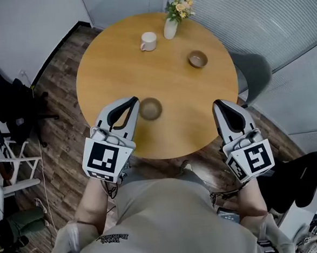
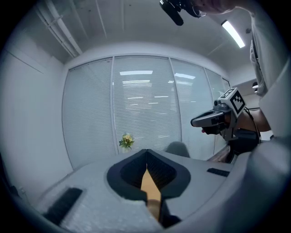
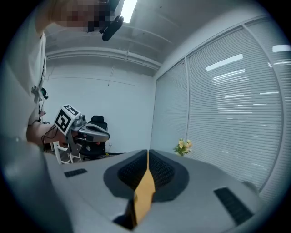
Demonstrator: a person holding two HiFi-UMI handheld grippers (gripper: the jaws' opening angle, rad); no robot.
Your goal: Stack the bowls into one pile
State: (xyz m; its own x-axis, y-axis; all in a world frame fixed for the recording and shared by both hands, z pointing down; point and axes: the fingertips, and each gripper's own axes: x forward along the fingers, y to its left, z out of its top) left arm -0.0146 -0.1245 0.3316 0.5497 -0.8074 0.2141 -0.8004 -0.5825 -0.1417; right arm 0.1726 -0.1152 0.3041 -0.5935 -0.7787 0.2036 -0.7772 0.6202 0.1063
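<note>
Part the closed, empty left gripper (image 1: 131,102), the right gripper (image 1: 220,104) being likewise closed and empty, before taking the near bowl (image 1: 150,108) by the table's (image 1: 122,71) front edge across to the far bowl (image 1: 197,59) near its right edge.

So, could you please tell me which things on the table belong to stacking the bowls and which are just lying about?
Belong to the job:
near bowl
far bowl

Just lying about:
white mug
vase of flowers
</note>
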